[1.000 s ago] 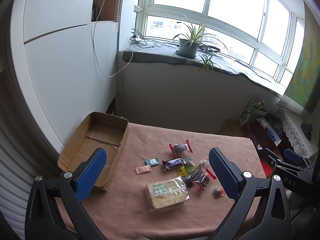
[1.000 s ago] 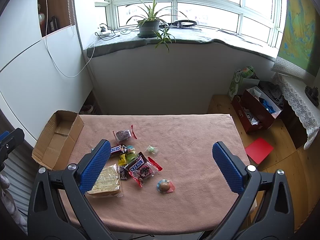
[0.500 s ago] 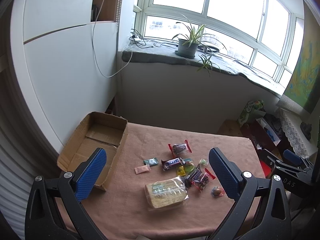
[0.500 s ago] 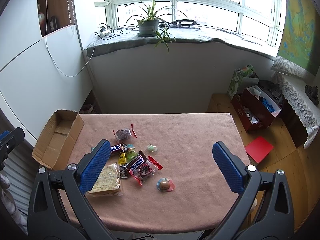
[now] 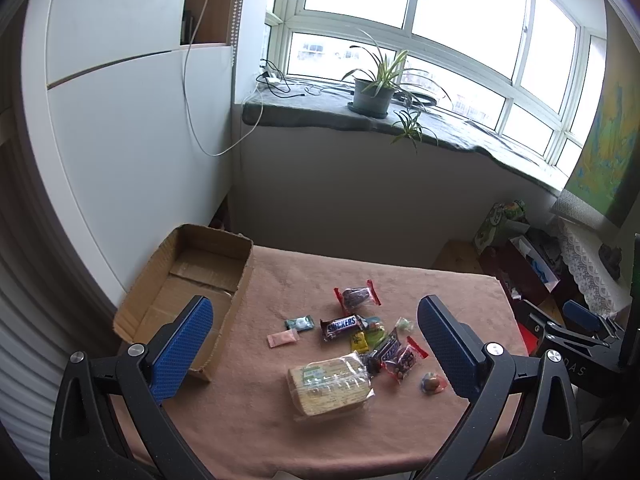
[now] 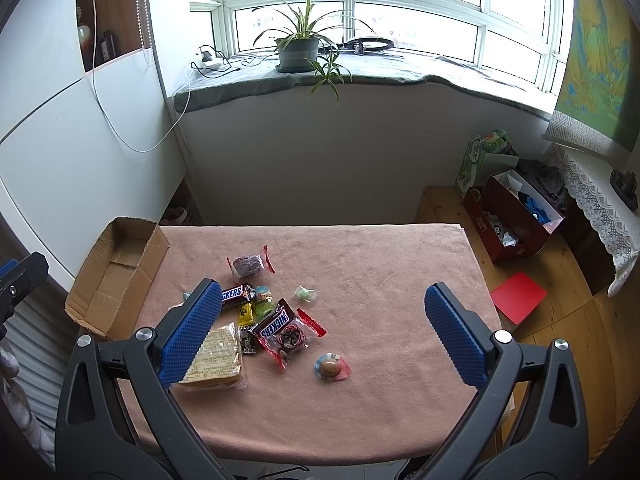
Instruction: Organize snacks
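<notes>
Bare cloth [image 6: 400, 280] right of the snack cluster [image 6: 264, 316]; open cardboard box [image 6: 120, 272] at table's left edge

I was looking into a home: a potted plant [image 6: 298, 50] sat on the windowsill [image 6: 384, 68], a lace cloth [image 6: 592, 200] draped furniture, and a painting [image 6: 600, 60] hung beside the window.

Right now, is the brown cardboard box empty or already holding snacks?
Empty: the brown cardboard box shows only its bare floor in both views; every wrapped snack lies on the pink tablecloth.
</notes>
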Tool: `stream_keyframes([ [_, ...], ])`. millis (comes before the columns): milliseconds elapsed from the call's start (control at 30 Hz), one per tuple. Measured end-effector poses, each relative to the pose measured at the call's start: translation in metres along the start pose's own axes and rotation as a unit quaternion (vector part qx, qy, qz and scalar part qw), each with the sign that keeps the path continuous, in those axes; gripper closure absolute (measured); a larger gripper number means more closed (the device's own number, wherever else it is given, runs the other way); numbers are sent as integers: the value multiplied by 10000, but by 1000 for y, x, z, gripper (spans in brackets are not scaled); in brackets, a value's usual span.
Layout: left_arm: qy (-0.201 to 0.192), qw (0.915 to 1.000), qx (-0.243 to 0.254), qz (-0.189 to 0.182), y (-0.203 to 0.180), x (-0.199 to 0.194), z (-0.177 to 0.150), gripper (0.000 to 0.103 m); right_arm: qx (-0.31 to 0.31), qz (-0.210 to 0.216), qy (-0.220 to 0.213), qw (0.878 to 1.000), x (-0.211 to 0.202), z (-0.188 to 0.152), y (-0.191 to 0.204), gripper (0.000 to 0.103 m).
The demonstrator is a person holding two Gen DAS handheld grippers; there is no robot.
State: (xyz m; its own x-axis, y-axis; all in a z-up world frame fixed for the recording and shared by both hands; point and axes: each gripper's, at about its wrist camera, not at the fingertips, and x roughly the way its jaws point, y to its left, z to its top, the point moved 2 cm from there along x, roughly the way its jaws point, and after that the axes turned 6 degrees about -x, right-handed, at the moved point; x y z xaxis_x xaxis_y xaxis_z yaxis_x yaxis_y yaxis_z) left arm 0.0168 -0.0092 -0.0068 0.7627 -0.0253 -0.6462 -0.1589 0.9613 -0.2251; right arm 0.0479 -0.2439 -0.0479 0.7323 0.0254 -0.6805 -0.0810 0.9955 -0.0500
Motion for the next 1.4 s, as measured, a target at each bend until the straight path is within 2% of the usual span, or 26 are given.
stream_keyframes([
  [733,9,10000,-16,-10,-1,-1,-2,1,-6,0,13,10000,1,3,0,0],
  [1033,125,9999,-66,-33,5,5,-3,1,-31,24,122,9999,10,-10,8,0],
  [1267,282,9994,-211,-2,17,16,-6,1,-112,188,302,9993,23,-9,9,0],
  [1400,444,9984,-348,-35,26,25,-9,1,-150,447,518,9975,40,-13,11,0],
])
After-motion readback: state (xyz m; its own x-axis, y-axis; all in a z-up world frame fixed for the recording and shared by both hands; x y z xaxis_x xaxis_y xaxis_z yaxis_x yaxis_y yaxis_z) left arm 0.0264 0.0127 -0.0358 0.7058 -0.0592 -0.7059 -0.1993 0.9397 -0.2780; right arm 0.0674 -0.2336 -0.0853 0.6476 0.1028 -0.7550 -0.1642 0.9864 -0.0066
